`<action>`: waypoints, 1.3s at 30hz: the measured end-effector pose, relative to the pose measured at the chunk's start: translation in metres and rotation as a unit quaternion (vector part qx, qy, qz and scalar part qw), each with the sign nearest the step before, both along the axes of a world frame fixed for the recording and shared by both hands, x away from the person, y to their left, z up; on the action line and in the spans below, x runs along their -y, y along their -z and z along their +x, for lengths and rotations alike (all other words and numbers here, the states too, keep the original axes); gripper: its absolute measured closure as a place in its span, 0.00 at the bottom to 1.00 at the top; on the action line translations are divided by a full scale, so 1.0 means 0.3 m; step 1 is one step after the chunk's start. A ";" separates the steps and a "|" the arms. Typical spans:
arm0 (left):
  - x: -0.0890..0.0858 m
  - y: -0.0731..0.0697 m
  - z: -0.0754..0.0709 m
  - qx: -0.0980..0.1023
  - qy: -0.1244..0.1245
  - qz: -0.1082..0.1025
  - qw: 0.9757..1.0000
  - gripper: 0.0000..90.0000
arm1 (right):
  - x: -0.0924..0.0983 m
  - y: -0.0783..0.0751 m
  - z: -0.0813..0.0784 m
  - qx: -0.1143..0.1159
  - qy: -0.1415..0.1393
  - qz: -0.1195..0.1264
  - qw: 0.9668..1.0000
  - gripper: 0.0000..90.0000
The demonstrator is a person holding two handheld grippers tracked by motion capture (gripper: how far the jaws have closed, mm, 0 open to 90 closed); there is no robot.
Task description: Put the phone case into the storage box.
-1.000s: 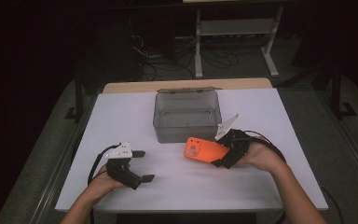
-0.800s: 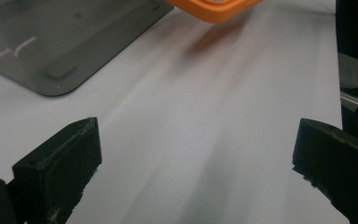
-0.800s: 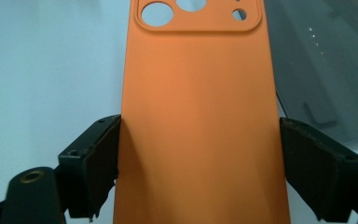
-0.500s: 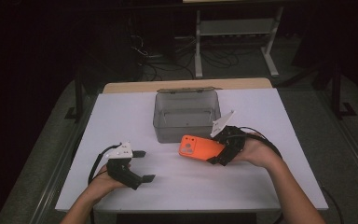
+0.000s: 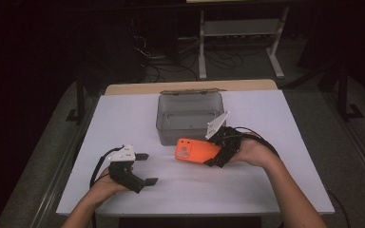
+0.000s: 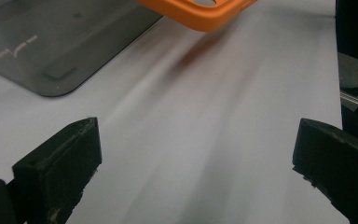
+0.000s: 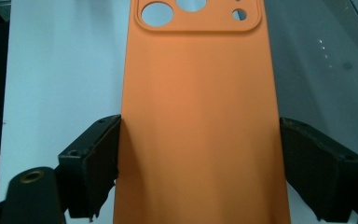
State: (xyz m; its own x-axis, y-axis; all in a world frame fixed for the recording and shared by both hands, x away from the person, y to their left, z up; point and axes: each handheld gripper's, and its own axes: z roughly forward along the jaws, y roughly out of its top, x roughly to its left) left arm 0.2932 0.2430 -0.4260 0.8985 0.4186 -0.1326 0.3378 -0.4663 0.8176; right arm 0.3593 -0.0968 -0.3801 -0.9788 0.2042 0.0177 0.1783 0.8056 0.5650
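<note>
An orange phone case (image 5: 195, 151) with camera cut-outs is held above the white table, just in front of the grey bin (image 5: 188, 116). My right gripper (image 5: 213, 155) is shut on the case's two long sides; in the right gripper view the case (image 7: 198, 116) runs up between both jaws. Near the table's front left, my left gripper (image 5: 146, 168) rests with its jaws wide open and nothing between them. In the left gripper view the case's corner (image 6: 200, 14) hangs at the top, next to the bin's (image 6: 51, 42) wall.
The translucent grey bin stands at the table's (image 5: 266, 180) back centre and looks empty. A wooden strip (image 5: 190, 87) edges the far side. Beyond it are a dark floor, cables and a white metal stand (image 5: 240, 35).
My right gripper has carried the orange case leftward and slightly toward the bin's front. The left gripper has stayed where it was.
</note>
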 end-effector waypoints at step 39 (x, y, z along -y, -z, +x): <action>-0.007 -0.009 0.013 0.002 0.016 0.002 1.000 0.01 | -0.110 0.012 -0.005 0.006 -0.060 -0.023 0.998 0.17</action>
State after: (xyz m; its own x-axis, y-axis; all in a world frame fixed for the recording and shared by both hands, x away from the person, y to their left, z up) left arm 0.2971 0.2450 -0.4231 0.9119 0.3899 -0.1278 0.3197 -0.4798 0.8171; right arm 0.3578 -0.0639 -0.3837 -0.9963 0.0863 -0.0013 0.0726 0.8460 0.5282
